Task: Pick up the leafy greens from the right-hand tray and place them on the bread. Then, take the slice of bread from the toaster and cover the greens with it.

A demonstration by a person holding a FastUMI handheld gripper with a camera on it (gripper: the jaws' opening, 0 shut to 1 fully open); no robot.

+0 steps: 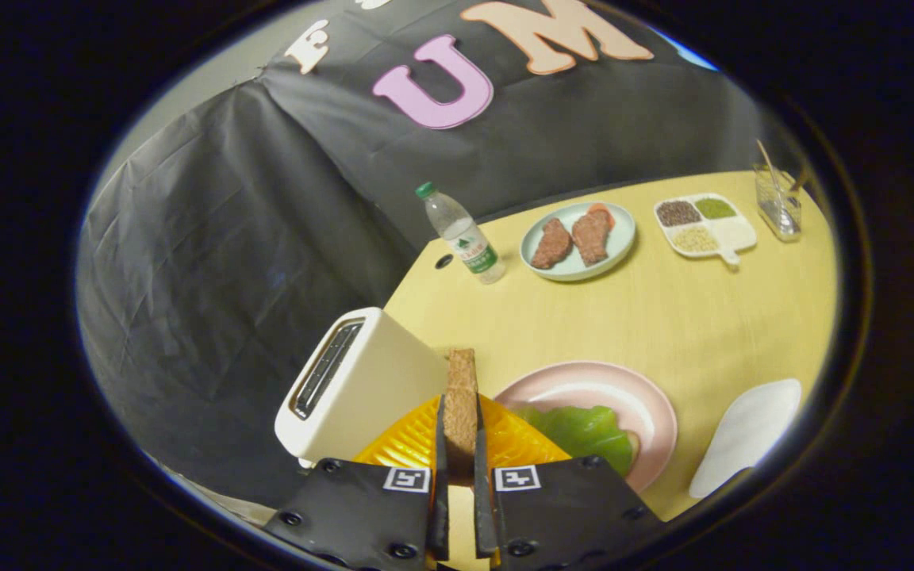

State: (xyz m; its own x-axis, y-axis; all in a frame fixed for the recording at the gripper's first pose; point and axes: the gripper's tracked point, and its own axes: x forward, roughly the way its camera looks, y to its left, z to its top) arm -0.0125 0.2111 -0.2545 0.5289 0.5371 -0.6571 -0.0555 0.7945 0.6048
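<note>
Bread slice stands on edge, clamped between both fingers of the gripper, its long axis running straight ahead past the fingertips. It hangs over an orange tray, between the toaster and the pink plate holding leafy greens. The covering step seems underway; next, swing right and lay the slice flat on the greens.

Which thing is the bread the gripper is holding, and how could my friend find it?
Start at the white toaster on the yellow table. Just right of it, the bread slice stands on edge, pinched between both fingers of the gripper. It is the brown, rough slab, in front of the pink plate with leafy greens.
</note>
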